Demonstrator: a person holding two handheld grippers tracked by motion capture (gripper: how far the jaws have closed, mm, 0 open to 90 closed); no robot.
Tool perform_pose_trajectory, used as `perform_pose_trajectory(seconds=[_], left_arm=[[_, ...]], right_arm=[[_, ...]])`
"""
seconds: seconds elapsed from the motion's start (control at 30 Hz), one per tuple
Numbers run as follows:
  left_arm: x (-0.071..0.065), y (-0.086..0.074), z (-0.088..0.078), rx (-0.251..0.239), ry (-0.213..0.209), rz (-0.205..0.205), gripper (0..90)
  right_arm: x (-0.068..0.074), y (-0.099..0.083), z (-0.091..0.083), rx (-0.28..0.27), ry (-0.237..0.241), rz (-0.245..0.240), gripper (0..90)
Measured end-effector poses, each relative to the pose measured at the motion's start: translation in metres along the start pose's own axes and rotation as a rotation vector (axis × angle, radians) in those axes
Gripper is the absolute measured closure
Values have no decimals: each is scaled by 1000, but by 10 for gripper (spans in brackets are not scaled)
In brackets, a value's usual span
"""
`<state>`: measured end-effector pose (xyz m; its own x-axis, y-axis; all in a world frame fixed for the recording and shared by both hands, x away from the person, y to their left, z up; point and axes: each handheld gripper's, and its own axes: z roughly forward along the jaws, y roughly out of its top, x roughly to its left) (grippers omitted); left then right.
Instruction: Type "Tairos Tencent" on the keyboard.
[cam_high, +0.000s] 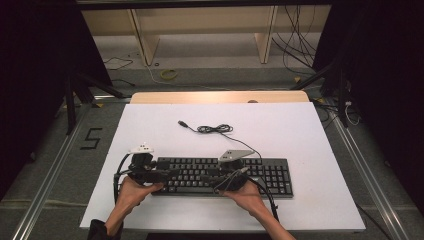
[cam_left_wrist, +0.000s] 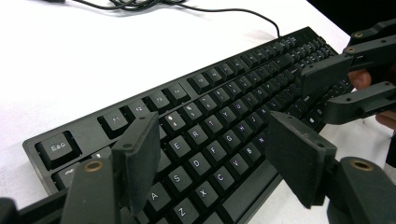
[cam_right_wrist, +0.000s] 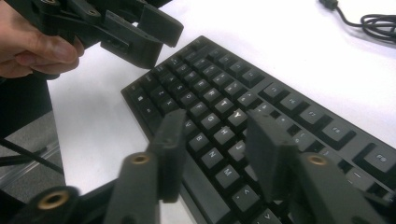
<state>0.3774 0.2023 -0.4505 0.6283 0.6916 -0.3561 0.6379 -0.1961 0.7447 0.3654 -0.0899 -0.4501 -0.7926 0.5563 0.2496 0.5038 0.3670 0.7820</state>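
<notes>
White desk (cam_high: 310, 130) carried my black keyboard (cam_high: 270, 175) near its front edge. Both my left tongs (cam_left_wrist: 210, 154) and right tongs (cam_right_wrist: 212, 140) hovered over the keys, spread, pinching nothing.

A flat, rectangular black plastic keyboard (cam_high: 220, 176) with pale lettering on its low keys lies face up and level on the tabletop (cam_high: 300, 130), directly under both pairs of fingers. Its Esc corner sits just left of and below the left gripper's fingers (cam_left_wrist: 140, 154), whose tips hover over the letter rows near S, D and V, apart from the keys. The right gripper's fingers (cam_right_wrist: 268, 149) hang above the middle letters around H, N and B. A thin black cable (cam_high: 212, 129) runs from the keyboard's far edge, loosely bundled well beyond both pairs of fingers.
</notes>
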Motion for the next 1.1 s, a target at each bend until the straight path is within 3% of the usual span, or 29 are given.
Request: perform_pose_trajectory(seconds=[0.53,1.1], left_arm=[[-1,-5,-7,-22,-9,-3,319],[0,-10,-11,-31,-10,-5,319]], right_arm=[[1,2,15,49,15,-34,879],[4,-4,37,135,-27,-83,900]])
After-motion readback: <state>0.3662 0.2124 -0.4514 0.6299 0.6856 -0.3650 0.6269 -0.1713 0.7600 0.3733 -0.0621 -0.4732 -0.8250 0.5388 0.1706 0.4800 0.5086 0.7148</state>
